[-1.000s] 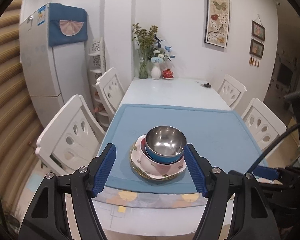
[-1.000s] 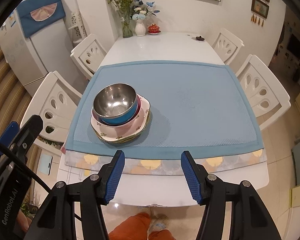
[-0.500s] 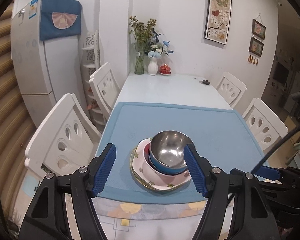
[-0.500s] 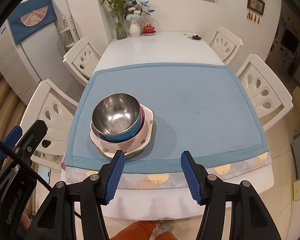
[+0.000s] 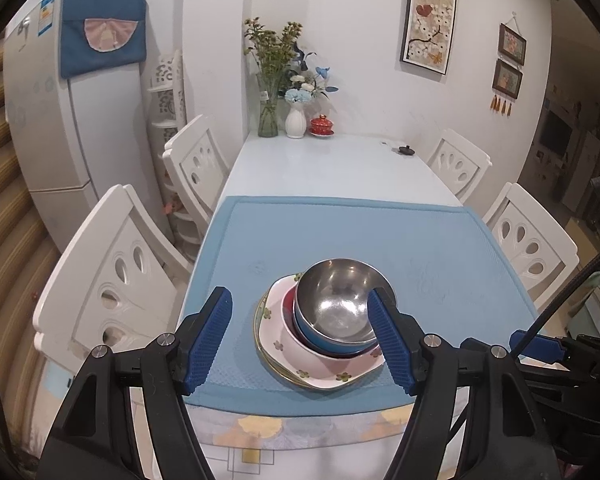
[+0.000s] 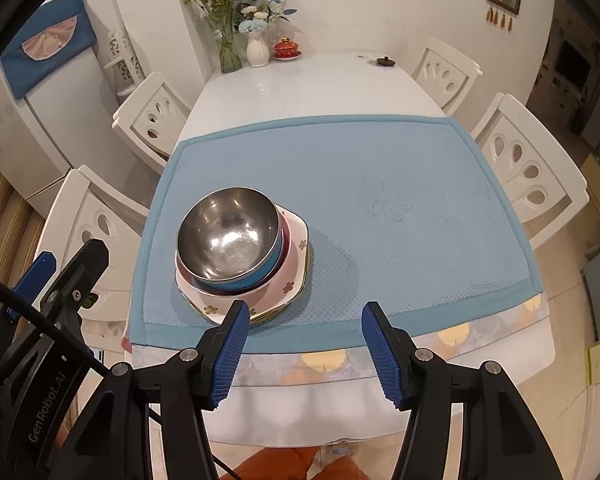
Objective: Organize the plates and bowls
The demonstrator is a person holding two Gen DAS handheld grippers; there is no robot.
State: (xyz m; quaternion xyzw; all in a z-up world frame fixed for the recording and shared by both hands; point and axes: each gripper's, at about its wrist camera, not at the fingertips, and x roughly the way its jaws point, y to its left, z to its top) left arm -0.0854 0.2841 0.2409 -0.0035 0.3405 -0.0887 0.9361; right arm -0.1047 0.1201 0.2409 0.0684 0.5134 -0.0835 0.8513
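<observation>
On the blue mat [image 6: 380,200], near its front-left corner, sits one stack — steel bowl [image 6: 228,236] on top, nested in a blue bowl [image 6: 260,276], that in a red bowl [image 5: 288,308], all on a pink floral plate [image 5: 320,368] with a green-rimmed plate [image 5: 260,344] edge showing underneath. Mat covers the near half of the white tabletop [image 6: 300,80].

Left tongs [image 5: 300,338]: jaws apart, nothing gripped. In the left wrist view the stack shows between the blue pads; the right pad overlaps the steel bowl's rim in the picture, contact can't be confirmed.

Right tongs [image 6: 302,350]: jaws apart, empty, hovering over the mat's front edge — stack is off to their left, the left pad tip just beside the plate's near rim in the view. Left tongs' black body also visible at the lower left of the right wrist view.

Far end of the tabletop: glass vase with greenery [image 5: 270,84], white vase with blue flowers [image 5: 296,120], red lidded cup on a saucer [image 5: 321,125], small dark object [image 5: 405,149]. White chairs [image 5: 112,280] on both sides. Fridge with a blue cover [image 5: 100,32] at left. Person's orange trousers [image 6: 296,464] below the table edge.
</observation>
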